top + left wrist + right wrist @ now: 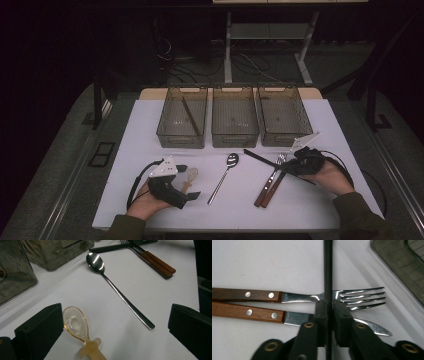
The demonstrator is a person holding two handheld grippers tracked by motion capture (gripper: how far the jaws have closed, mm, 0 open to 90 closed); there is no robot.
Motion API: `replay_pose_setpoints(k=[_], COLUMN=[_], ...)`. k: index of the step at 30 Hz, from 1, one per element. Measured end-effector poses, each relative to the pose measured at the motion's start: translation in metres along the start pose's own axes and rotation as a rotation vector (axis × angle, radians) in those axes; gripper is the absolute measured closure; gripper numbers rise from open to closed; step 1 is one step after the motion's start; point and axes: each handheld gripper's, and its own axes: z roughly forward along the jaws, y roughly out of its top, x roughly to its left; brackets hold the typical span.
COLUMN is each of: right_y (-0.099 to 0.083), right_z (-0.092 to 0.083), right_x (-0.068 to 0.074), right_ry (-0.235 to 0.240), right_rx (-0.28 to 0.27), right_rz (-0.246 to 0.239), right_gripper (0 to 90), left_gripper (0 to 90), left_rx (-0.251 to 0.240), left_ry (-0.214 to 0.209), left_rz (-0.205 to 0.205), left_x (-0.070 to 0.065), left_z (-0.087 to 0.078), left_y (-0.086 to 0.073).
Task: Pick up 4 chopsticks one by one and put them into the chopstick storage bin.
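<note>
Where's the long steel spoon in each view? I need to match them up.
High view: steel spoon at table centre, bowl toward the bins.
Left gripper view: steel spoon runs diagonally from top centre.
Right gripper view: not in it.
Shared landmark: wooden-handled fork.

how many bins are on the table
3, side by side along the far edge of the table: the left bin with a dark stick lying in it, the middle bin, and the right bin. Nothing seems to hide another.
</note>
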Motion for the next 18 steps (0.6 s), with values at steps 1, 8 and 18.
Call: replay_pose_setpoints(k=[1,8,18], right_y=[0.000,-0.001,-0.016], right_z=[-0.001,-0.011,-0.026], right_x=[0.000,0.000,0.010], right_ry=[-0.005,-0.020,-0.047], right_rx=[-0.007,-0.067,-0.092], right_rz=[0.004,0.020,0.000], right_gripper=[78.7,70.7,73.9], left_gripper=[0.0,0.0,0.0], left_rx=[-0.001,-0.003,-0.004], left_ry=[0.000,0.001,0.004], left_rz=[0.001,0.001,-0.003], left_x=[0.000,0.000,0.000], left_z=[0.000,0.000,-0.001], left_y=[0.000,0.000,0.000])
